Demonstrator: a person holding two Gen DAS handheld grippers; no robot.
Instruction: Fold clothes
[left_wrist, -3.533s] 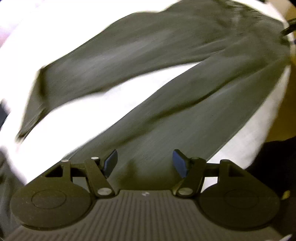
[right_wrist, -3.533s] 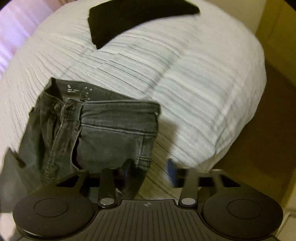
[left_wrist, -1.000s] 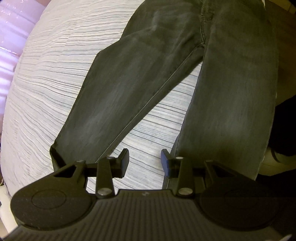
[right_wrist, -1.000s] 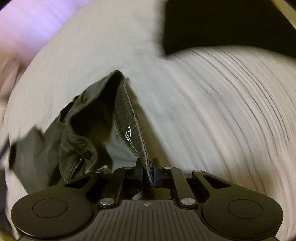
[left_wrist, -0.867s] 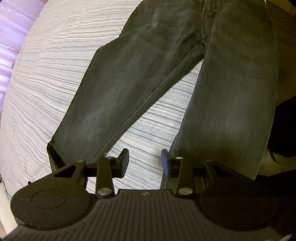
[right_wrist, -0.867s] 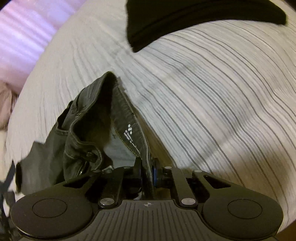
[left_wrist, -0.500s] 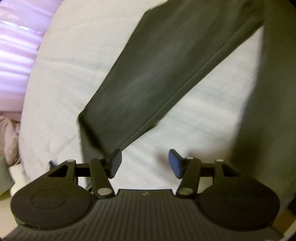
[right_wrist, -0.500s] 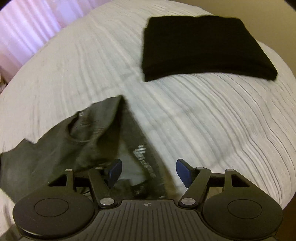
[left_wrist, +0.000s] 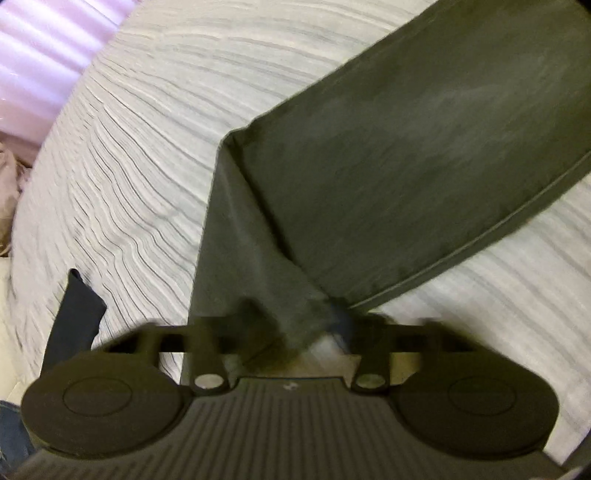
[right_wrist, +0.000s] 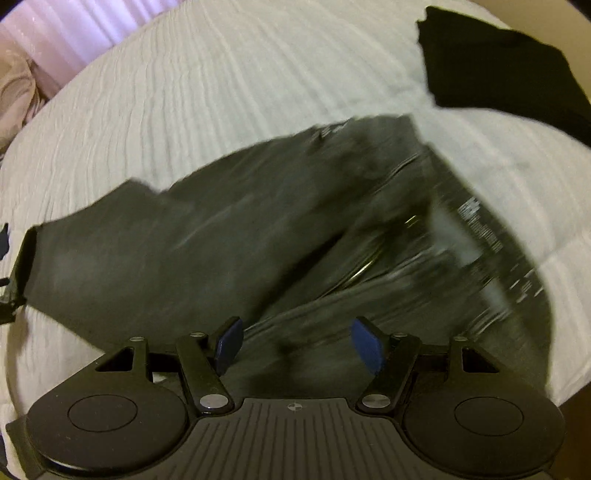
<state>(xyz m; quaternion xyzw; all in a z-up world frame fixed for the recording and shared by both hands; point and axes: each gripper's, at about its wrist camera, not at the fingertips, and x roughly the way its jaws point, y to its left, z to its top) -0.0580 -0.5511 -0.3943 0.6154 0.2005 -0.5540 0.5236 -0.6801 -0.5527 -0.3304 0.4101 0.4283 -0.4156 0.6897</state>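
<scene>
Dark grey jeans (right_wrist: 229, 236) lie on a white striped bedspread (right_wrist: 221, 92). In the right wrist view the waistband with its printed label (right_wrist: 476, 221) is at the right, blurred, and a leg runs left. My right gripper (right_wrist: 297, 345) is open above the jeans' hip area, holding nothing. In the left wrist view one jeans leg (left_wrist: 406, 166) runs up to the right, and its hem end hangs down between the fingers of my left gripper (left_wrist: 295, 325). The fingers are blurred and stand apart around the cloth.
A folded black garment (right_wrist: 498, 70) lies at the far right of the bed. Pink curtains (right_wrist: 74, 26) and a pinkish cloth (right_wrist: 14, 88) are beyond the bed's left side. A dark strap (left_wrist: 74, 314) hangs at the bed's left edge.
My right gripper has opened, let go of the waistband and swung over the jeans. My left gripper has moved left to the leg's hem, which now lies between its fingers.
</scene>
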